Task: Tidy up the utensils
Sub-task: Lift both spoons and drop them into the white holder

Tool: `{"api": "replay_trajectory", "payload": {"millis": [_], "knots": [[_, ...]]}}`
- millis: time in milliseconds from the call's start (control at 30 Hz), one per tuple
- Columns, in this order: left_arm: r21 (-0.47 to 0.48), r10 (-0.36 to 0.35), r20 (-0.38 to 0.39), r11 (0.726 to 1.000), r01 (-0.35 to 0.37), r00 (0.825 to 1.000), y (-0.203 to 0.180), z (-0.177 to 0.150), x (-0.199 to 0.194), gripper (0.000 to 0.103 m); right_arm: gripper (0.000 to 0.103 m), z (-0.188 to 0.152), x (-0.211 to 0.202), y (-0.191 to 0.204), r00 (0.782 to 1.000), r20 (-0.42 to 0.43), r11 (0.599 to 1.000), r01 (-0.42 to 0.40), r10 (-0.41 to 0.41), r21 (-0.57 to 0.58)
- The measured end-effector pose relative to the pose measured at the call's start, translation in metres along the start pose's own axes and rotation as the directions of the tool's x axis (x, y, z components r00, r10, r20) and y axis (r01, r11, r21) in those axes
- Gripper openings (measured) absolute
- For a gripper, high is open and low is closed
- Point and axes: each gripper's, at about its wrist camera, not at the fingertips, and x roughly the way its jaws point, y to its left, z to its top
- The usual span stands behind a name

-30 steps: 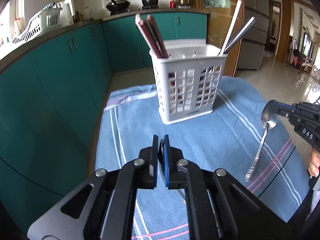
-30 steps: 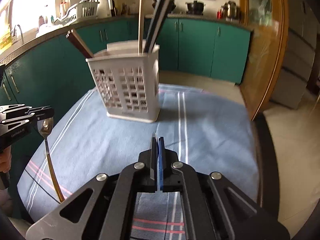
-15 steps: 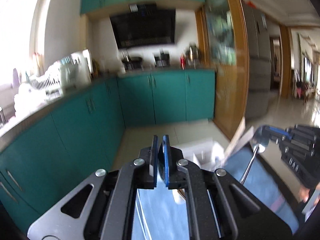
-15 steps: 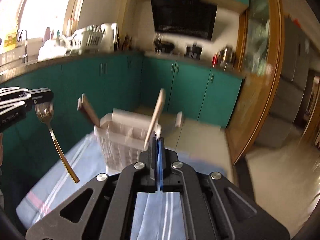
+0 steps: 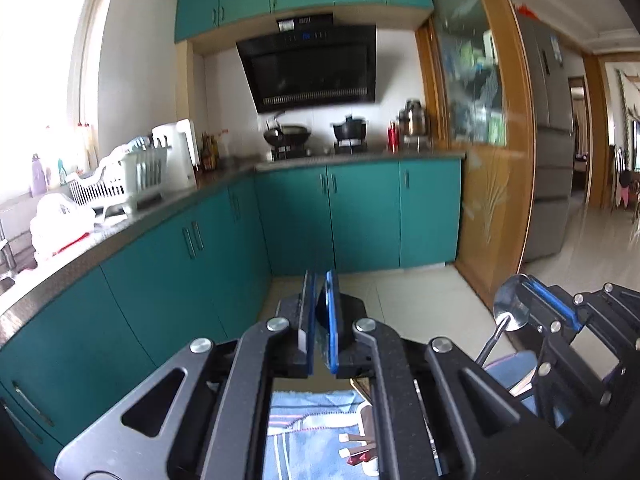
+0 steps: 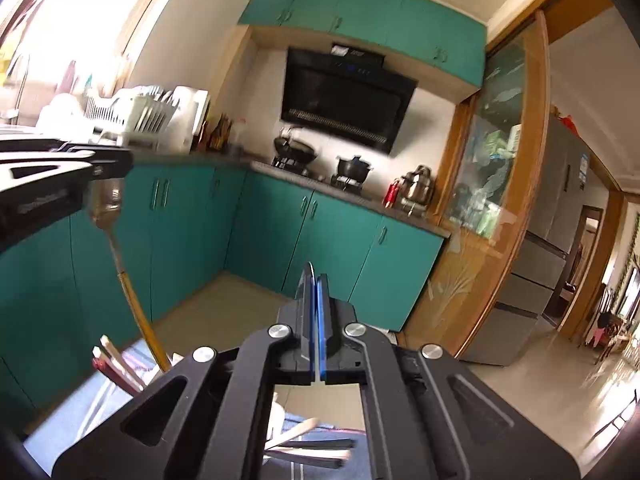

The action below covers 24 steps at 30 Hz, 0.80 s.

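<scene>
Each gripper gripped a spoon by its bowl, handle hanging down. The silver spoon sat pinched in the right gripper, its long axis slanting down toward the blue striped cloth. The gold-handled spoon hung from the left gripper, its handle running down to the utensil holder, whose chopsticks poked up just beside the handle's lower end. Both pairs of jaws were clamped tight on the bowls. Judging by this, the holder lay below and ahead of both grippers, and the left one's spoon appeared nearer to it; each handle would have to go down lengthwise.
</scene>
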Motion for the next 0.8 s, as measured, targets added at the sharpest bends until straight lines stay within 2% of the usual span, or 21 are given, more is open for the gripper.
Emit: {"api": "replay_trajectory", "payload": {"millis": [67,167,367,600,633,667,700,800], "knots": [[-0.004,-0.012,-0.053,1.000,0.012,0.999,-0.006,-0.011,0.019,0.005,0.002,-0.012,0.010,0.013,1.000,-0.009,0.998,0.026,-0.026,-0.050],[0.011,-0.009,-0.101,1.000,0.011,0.995,-0.013,-0.025,0.042,0.005,0.002,-0.027,0.023,0.031,0.999,-0.036,0.995,0.019,-0.023,-0.094],[0.003,-0.042,-0.151,0.999,0.043,0.988,-0.019,-0.046,0.058,0.005,0.002,-0.048,0.033,0.044,0.997,-0.071,0.996,-0.040,0.034,-0.080],[-0.020,-0.064,-0.163,0.998,0.061,0.985,-0.018,-0.050,0.057,0.006,0.002,-0.059,0.040,0.045,0.991,-0.102,0.995,-0.088,0.083,-0.045],[-0.025,-0.065,-0.157,0.998,0.062,0.986,-0.017,-0.048,0.056,0.008,0.002,-0.059,0.039,0.044,0.990,-0.108,0.995,-0.093,0.089,-0.033],[-0.036,-0.071,-0.151,0.997,0.066,0.986,-0.014,-0.047,0.052,0.014,0.004,-0.059,0.038,0.041,0.989,-0.113,0.995,-0.103,0.100,-0.016],[-0.049,-0.080,-0.146,0.996,0.073,0.986,-0.012,-0.045,0.050,0.014,0.008,-0.058,0.036,0.038,0.988,-0.110,0.994,-0.110,0.109,0.004],[-0.084,-0.106,-0.125,0.992,0.095,0.986,-0.005,-0.041,0.035,0.014,0.010,-0.055,0.025,0.031,0.988,-0.092,0.991,-0.120,0.124,0.052]]}}
